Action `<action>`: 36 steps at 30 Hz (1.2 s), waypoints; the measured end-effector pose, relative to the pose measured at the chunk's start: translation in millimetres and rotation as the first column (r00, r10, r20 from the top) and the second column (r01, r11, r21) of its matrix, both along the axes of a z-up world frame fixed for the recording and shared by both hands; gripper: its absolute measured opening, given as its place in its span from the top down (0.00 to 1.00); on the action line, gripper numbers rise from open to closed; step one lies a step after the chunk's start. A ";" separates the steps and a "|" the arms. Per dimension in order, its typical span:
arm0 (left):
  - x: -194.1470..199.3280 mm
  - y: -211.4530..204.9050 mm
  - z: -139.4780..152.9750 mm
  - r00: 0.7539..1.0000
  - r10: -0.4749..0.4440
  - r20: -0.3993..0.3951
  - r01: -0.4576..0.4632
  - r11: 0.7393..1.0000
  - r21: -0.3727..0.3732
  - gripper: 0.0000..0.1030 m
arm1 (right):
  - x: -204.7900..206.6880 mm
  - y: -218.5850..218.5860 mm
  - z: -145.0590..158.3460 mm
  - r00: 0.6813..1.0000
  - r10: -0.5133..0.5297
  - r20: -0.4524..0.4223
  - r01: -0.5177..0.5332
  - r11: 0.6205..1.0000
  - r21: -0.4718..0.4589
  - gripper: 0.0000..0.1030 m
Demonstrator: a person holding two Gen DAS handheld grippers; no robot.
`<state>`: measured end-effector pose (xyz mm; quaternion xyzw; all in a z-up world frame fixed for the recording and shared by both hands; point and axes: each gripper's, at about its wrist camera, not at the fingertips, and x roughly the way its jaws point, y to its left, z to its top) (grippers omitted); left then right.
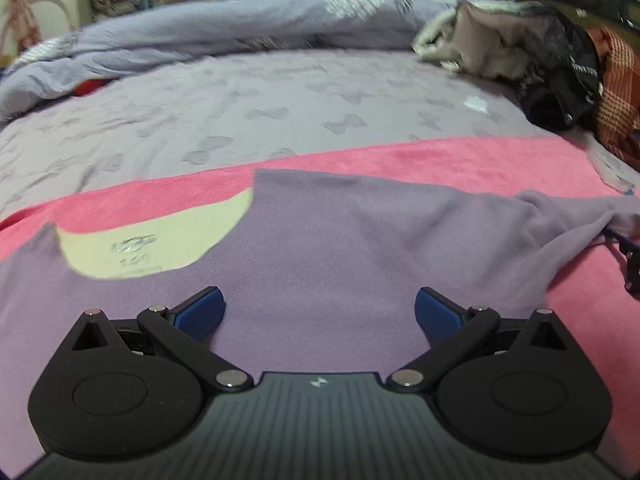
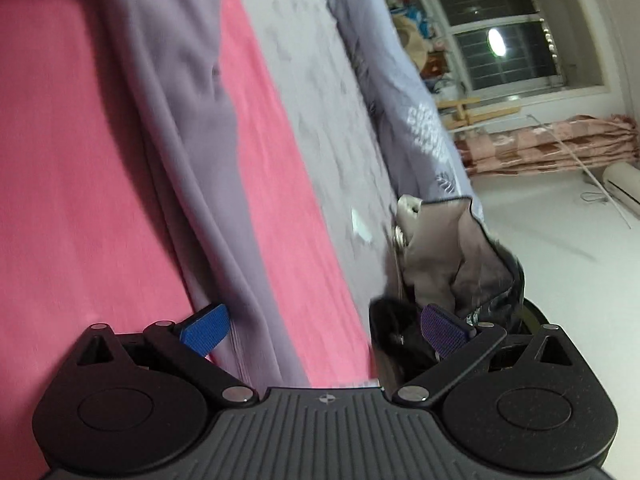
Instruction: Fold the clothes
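A lilac top [image 1: 320, 240] lies spread flat on a pink blanket [image 1: 460, 158] on the bed [image 1: 200, 120]. Inside its neck a pale yellow lining [image 1: 152, 236] shows, with a grey printed mark on it, too blurred to read. On the black garment [image 1: 576, 80] in the clothes pile [image 1: 520, 52] at the far right there are white letters, also too small to read.

The top looks soft and matt, like fleece, and one sleeve [image 1: 568, 212] runs out wrinkled to the right. The blanket is fuzzy. The bed sheet is pale lilac with a woven bow pattern, and behind it a crumpled duvet [image 1: 240, 20] lies bunched. The pile also holds a beige cloth and a red checked one.

The left gripper [image 1: 320, 312] hangs just above the body of the top with its jaws wide apart and nothing between the blue ribbed pads.

The right gripper [image 2: 326, 330] is tilted strongly, also with jaws fully apart and holding nothing. The sleeve [image 2: 208, 160] and the blanket [image 2: 80, 160] pass between its fingers below; whether they touch the cloth I cannot tell.
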<state>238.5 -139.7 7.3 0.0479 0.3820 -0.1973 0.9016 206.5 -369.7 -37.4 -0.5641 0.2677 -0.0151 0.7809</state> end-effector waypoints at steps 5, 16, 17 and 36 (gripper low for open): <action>18.3 -21.7 18.3 0.999 -0.048 0.008 0.049 0.988 -0.146 0.00 | -40.9 18.4 12.0 0.950 0.312 -0.028 -0.311 0.950 0.036 0.00; 35.7 8.2 -5.6 0.985 -0.001 -0.170 -0.049 0.955 -0.294 0.01 | 16.5 96.0 13.9 0.912 0.410 -0.021 -0.391 0.881 0.266 0.00; 34.8 8.0 -5.6 0.985 -0.004 -0.170 -0.046 0.957 -0.288 0.01 | 22.6 94.4 14.9 0.911 0.411 -0.033 -0.387 0.879 0.278 0.00; 24.9 -15.6 2.9 0.990 -0.092 -0.106 0.075 0.986 -0.150 0.01 | 88.0 -40.9 -34.6 0.988 -0.048 0.148 0.066 0.991 -0.116 0.00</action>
